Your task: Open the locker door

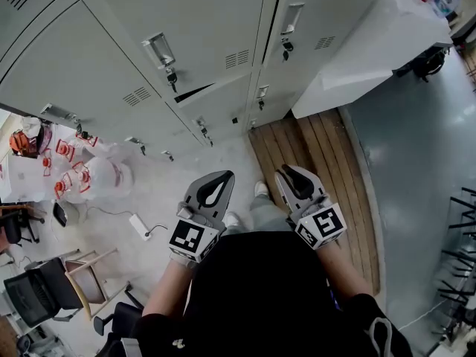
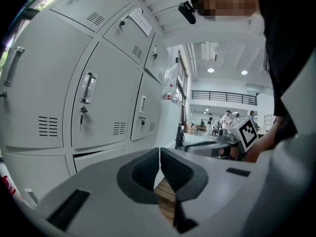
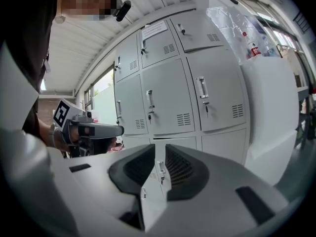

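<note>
A bank of grey lockers fills the top of the head view. The nearest locker door [image 1: 111, 73] carries a metal handle [image 1: 160, 50] with a key [image 1: 172, 77] under it. Below it, a dark gap [image 1: 204, 92] shows along the top edge of the lower door. My left gripper [image 1: 216, 184] and right gripper [image 1: 297, 178] hang side by side well short of the lockers, both shut with nothing in them. In the left gripper view the jaw tips [image 2: 160, 149] meet, with the handle [image 2: 88, 87] off to the left. The right gripper [image 3: 160, 147] points at the lockers [image 3: 168, 105].
A table under a white cover [image 1: 372, 43] stands right of the lockers. A wooden platform [image 1: 312, 147] lies under my feet. White bags with red marks [image 1: 82, 173], a power strip [image 1: 140, 227] and chairs [image 1: 44, 288] crowd the left; a black rack [image 1: 461, 236] stands at the right.
</note>
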`<state>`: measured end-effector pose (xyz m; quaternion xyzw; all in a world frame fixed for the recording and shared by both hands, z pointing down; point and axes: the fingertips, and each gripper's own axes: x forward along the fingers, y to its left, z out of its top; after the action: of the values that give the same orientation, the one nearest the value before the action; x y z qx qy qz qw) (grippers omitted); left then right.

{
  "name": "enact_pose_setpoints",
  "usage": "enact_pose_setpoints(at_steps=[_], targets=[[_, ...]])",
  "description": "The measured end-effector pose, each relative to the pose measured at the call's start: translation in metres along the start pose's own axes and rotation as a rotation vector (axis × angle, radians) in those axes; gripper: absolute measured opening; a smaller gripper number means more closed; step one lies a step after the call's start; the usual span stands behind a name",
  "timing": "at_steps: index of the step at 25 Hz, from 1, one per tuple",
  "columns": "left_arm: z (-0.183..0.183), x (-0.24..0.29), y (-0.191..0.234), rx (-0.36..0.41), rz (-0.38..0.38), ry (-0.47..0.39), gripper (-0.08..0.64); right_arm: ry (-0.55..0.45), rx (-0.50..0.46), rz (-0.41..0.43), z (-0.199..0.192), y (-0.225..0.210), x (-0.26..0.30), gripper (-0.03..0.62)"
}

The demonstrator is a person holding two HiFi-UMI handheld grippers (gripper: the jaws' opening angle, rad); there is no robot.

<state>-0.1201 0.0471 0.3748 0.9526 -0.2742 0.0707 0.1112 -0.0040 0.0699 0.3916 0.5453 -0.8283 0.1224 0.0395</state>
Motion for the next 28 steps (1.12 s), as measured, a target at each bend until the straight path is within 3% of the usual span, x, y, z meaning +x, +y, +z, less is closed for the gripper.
enact_pose_setpoints(at_steps=[15,20,28], targets=[[0.006,0.085,0.028,-0.03,0.197,0.057,0.023,0.062,0.046,0.148,-0.008,-0.105,0.051,0.077],[0.0,0.092,0.029,-0.053,0.279,0.075,0.023,0.107,0.056,0.175,-0.03,-0.129,0.07,0.078],[-0.015,0.089,0.031,-0.096,0.363,0.096,0.023,0.179,0.056,0.21,-0.062,-0.145,0.102,0.136]])
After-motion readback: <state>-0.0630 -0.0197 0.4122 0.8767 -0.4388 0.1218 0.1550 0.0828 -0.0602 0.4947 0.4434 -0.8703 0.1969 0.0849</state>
